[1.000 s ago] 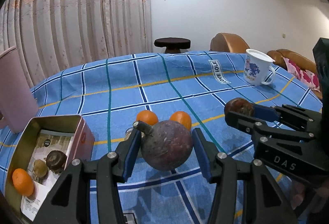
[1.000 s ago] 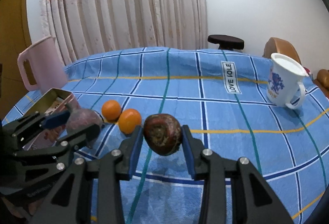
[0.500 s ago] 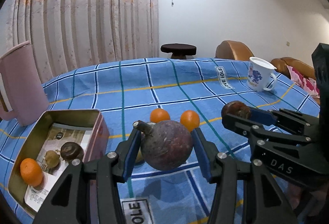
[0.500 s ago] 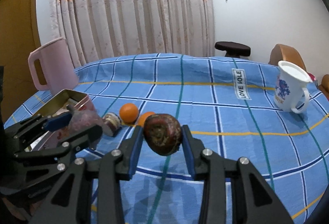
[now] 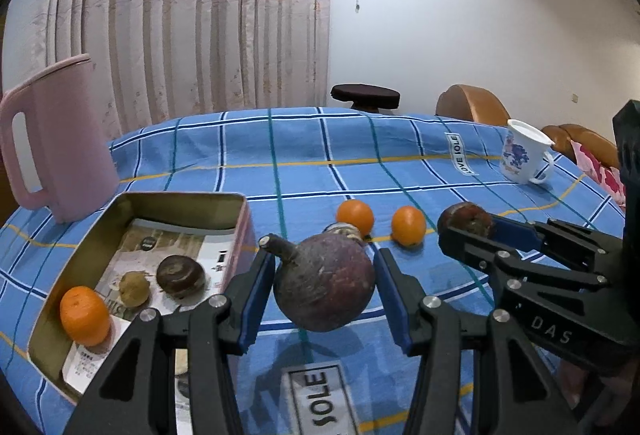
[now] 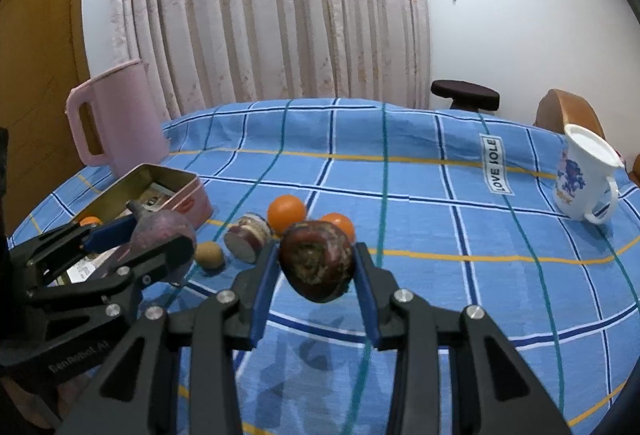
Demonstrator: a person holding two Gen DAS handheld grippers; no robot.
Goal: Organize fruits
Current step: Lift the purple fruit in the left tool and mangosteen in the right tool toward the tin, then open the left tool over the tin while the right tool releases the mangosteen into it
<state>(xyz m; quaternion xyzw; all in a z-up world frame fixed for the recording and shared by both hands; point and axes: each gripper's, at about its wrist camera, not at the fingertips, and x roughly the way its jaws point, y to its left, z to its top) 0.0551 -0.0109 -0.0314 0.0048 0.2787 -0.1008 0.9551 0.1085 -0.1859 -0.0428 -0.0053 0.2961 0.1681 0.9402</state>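
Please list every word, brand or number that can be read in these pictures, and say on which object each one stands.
"LOVE JOLE": white label on the tablecloth.
"DAS": body of the right hand-held gripper.
"SenRobot AI", faint: body of the left hand-held gripper.
Print on the paper in the tin and on the mug: too small to read.

Three oranges — one tin, one jug, one mug.
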